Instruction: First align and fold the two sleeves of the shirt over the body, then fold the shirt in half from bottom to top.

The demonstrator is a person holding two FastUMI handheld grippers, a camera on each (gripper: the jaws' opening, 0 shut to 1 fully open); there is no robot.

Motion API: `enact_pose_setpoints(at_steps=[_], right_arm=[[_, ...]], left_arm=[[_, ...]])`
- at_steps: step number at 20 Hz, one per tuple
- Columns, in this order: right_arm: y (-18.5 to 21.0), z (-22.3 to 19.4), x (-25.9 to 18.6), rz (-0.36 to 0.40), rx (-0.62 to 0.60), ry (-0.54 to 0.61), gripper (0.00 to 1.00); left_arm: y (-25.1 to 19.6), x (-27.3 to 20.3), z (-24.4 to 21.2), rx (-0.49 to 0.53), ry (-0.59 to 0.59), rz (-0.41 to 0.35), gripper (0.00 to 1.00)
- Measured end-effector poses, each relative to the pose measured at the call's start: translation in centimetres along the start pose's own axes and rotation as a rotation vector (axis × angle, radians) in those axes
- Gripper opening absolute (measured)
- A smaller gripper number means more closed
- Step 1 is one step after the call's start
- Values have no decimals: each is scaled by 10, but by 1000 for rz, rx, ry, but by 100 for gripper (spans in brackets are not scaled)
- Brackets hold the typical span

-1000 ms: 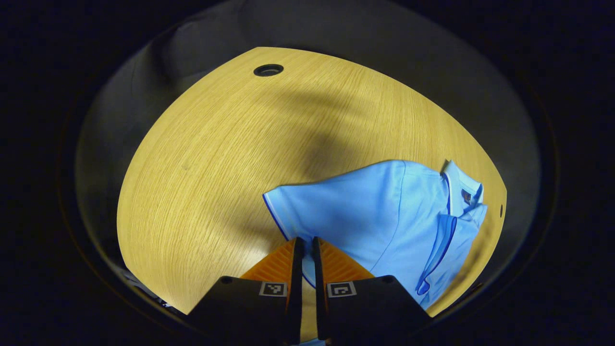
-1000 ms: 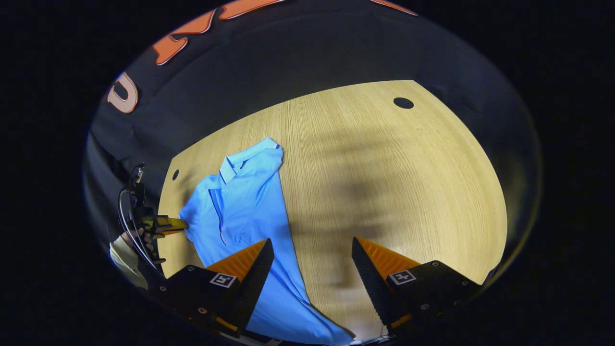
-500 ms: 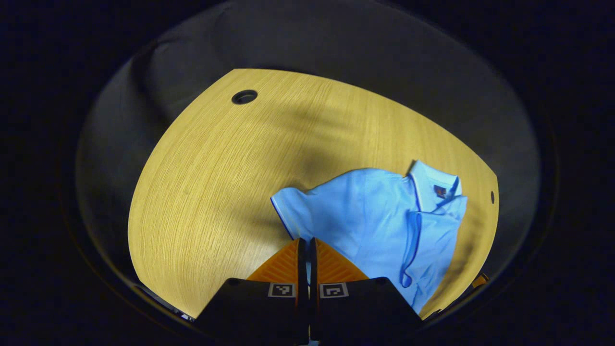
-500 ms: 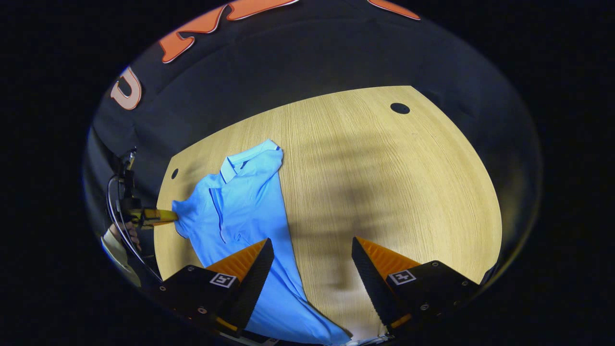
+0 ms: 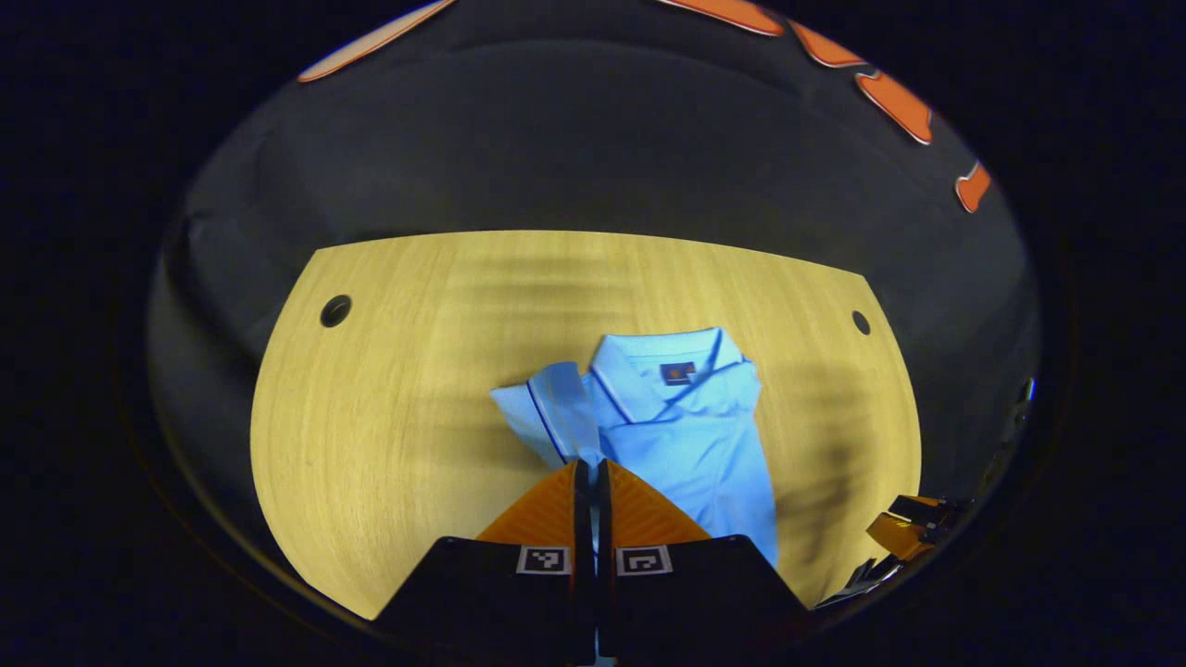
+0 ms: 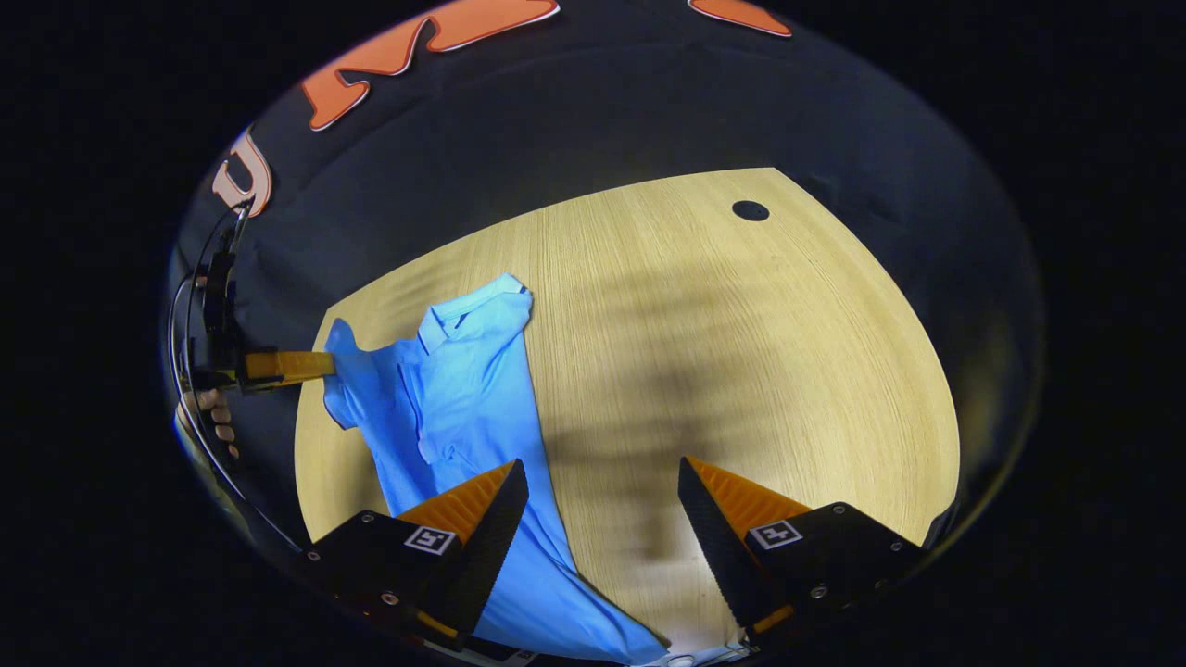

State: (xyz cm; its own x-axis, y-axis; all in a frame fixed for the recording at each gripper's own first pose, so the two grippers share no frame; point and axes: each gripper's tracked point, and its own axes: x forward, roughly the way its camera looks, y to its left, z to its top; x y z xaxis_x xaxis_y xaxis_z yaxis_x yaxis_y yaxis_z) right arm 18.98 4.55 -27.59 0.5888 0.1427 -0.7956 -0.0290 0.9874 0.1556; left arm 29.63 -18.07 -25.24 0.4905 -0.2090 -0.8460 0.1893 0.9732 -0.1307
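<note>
A light blue polo shirt [image 5: 690, 435] with dark blue trim lies on the wooden table [image 5: 389, 408], collar toward the back wall. My left gripper [image 5: 589, 468] is shut on the shirt's sleeve [image 5: 554, 415] and holds it lifted off the table. In the right gripper view the shirt [image 6: 463, 389] stretches along the table's left side, and the left gripper [image 6: 326, 363] pinches the raised sleeve [image 6: 341, 357] at far left. My right gripper [image 6: 602, 496] stands open above the table, its left finger over the shirt's lower body, nothing between the fingers.
The table [image 6: 741, 371] has a round cable hole [image 5: 335, 310] at back left and a smaller hole [image 5: 861, 322] at back right. Black cloth wall surrounds the table. A hand [image 6: 215, 412] holds the left gripper at the table's left edge.
The left gripper has lifted the sleeve up and swung round, so its view now faces the collar and the back wall. The right gripper has barely moved and stays open.
</note>
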Motion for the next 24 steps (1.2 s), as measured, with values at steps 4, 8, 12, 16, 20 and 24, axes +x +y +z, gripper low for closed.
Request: enact_pose_setpoints(at_steps=[4, 8, 12, 16, 20, 24], right_arm=[[-15, -5, 1, -17, 29, 1, 99], [-29, -12, 2, -33, 52, 13, 99], [-36, -19, 6, -47, 60, 28, 99], [-41, -26, 9, -57, 60, 42, 99], [-42, -32, 11, -64, 53, 57, 99], [-26, -40, 15, -52, 18, 74, 99]], left_arm=[[-57, 17, -5, 54, 28, -61, 4], [-101, 34, -9, 86, 50, -112, 5], [-124, 54, -23, 85, 104, -137, 4], [-126, 71, -34, 62, 139, -138, 5], [-120, 72, -36, 39, 118, -140, 20], [-110, 67, -47, 32, 109, -144, 82]])
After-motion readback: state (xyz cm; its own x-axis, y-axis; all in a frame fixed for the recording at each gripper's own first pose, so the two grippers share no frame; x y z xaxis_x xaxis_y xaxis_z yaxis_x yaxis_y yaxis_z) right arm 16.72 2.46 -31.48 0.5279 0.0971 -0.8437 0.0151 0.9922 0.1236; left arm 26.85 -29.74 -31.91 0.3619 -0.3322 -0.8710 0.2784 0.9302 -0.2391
